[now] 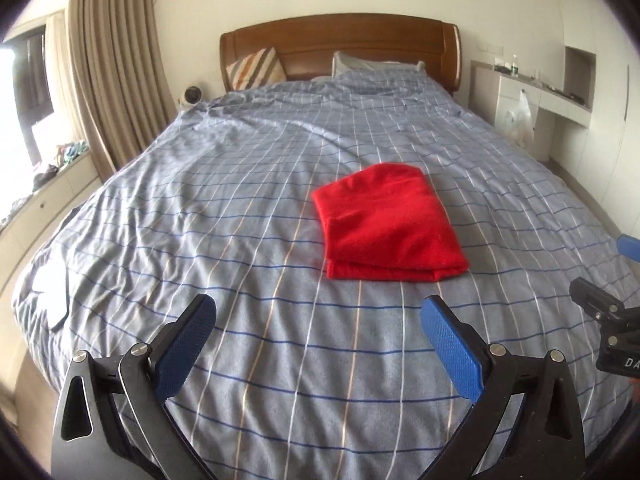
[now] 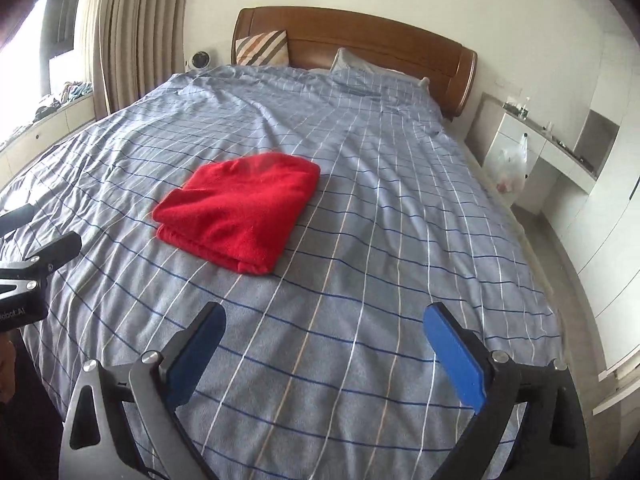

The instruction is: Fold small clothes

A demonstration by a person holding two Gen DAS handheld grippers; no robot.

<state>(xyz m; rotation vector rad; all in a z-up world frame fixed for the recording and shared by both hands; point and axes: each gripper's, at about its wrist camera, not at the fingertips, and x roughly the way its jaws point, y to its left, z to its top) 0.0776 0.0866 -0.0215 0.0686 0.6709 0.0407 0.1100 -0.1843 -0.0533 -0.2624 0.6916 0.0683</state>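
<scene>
Lying folded on the bed cover (image 1: 248, 208), the red garment (image 1: 386, 224) is what we see first: a flat, roughly rectangular packet in the middle stretch of the bed, well short of the pillows. In the left wrist view its long axis runs from the near right corner up towards the headboard (image 1: 340, 46), leaning a little left as it goes; the doubled, layered edge faces us and the rounded far end points at the headboard. In the right wrist view the same red garment (image 2: 240, 208) sits left of centre, its long axis slanting from near right to far left, with the stacked fold edges along the near side.

We hold our left gripper (image 1: 320, 344) with its jaws spread wide, the blue pads (image 1: 452, 348) far apart and nothing between them but checked cover; it touches neither the garment nor the bedding that we can tell. Our right gripper (image 2: 324, 352) is likewise spread wide and empty, hovering on the near side of the garment and apart from it. Each gripper shows at the edge of the other's view.

Beyond the garment we see a striped cushion (image 1: 256, 68) against the headboard, a beige curtain (image 1: 108, 64) at left, and a white plastic bag (image 1: 520, 120) hanging at the right.
</scene>
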